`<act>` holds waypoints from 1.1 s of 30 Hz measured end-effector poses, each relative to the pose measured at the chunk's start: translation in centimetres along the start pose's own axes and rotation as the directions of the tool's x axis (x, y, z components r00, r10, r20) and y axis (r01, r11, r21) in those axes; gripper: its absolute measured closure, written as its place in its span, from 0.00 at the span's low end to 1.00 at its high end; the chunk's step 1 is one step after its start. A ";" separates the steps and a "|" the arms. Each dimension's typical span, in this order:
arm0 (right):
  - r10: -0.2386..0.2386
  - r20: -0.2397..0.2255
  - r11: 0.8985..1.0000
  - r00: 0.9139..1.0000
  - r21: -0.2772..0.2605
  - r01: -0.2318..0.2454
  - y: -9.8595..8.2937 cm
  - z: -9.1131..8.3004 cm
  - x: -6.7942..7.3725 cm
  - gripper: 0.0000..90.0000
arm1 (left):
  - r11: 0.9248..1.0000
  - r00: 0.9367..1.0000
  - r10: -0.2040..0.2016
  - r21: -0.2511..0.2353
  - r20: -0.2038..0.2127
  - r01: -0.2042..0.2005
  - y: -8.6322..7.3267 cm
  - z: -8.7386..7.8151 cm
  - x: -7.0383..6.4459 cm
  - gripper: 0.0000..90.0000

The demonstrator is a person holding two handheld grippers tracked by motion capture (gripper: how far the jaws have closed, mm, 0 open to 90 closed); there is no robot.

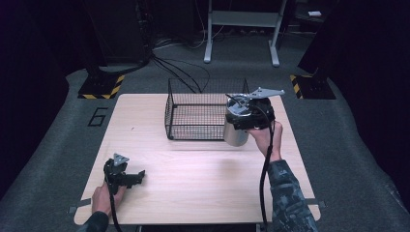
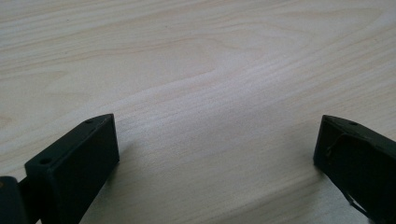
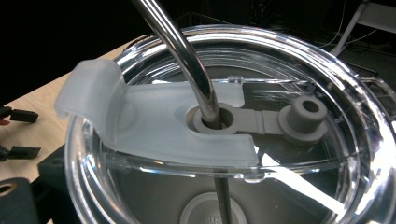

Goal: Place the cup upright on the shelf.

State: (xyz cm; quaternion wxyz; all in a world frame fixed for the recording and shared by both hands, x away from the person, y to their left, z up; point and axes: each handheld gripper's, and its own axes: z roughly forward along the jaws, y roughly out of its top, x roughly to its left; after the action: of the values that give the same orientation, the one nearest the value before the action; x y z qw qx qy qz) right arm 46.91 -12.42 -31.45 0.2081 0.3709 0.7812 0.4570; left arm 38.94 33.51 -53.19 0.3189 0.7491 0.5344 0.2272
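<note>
The cup (image 3: 224, 140) is hiding the right gripper's jaws, its rim running off the frame edge; the straw's (image 3: 187, 56) top is getting cut off.

Pale wood, black wire, bright steel

The table (image 1: 193, 193) is light blond wood with fine wavy grain. The wire basket (image 1: 193, 113) is black mesh. The tumbler (image 1: 236, 130) is silvery steel, its lid (image 3: 327, 74) clear plastic with a frosted white flap (image 3: 140, 121), a grey stopper (image 3: 306, 114) and a shiny metal straw (image 3: 187, 60). Both grippers are black: left gripper (image 1: 138, 175), right gripper (image 1: 251, 118). The sleeve (image 1: 290, 203) wears dark camouflage. Yellow-black hazard stripes (image 1: 116, 87) mark the grey floor (image 1: 58, 145).
</note>
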 end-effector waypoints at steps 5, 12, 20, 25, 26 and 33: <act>0.005 -0.001 1.000 1.000 -0.002 -0.005 0.5 0.3 0.0 0.04 | 1.000 1.000 0.000 0.000 0.000 0.000 0.0 0.0 0.0 0.00; -0.006 -0.002 1.000 1.000 -0.005 0.006 1.5 0.8 -0.1 0.04 | 1.000 1.000 0.001 0.001 0.000 -0.001 0.0 0.0 0.0 0.00; -0.012 -0.001 1.000 1.000 -0.007 0.012 2.6 1.4 -0.2 0.04 | 1.000 1.000 0.001 0.000 0.000 -0.001 0.0 0.0 0.0 0.00; -0.018 0.000 1.000 1.000 -0.011 0.018 3.1 1.7 -0.3 0.04 | 1.000 1.000 0.001 0.000 0.000 -0.001 0.0 0.0 0.0 0.00; -0.011 0.003 1.000 1.000 -0.010 0.011 3.3 1.8 -0.3 0.04 | 1.000 1.000 0.001 0.000 0.000 -0.001 0.0 0.0 0.0 0.00; -0.011 0.015 1.000 1.000 -0.010 0.011 4.2 2.8 -0.6 0.04 | 1.000 1.000 0.001 0.000 0.000 -0.001 0.0 0.0 0.0 0.00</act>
State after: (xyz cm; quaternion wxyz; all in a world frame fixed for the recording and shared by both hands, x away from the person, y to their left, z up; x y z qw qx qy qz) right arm 50.78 -10.06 -29.21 0.2184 0.3688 0.7793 0.4572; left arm 38.93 33.50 -53.19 0.3187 0.7494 0.5341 0.2270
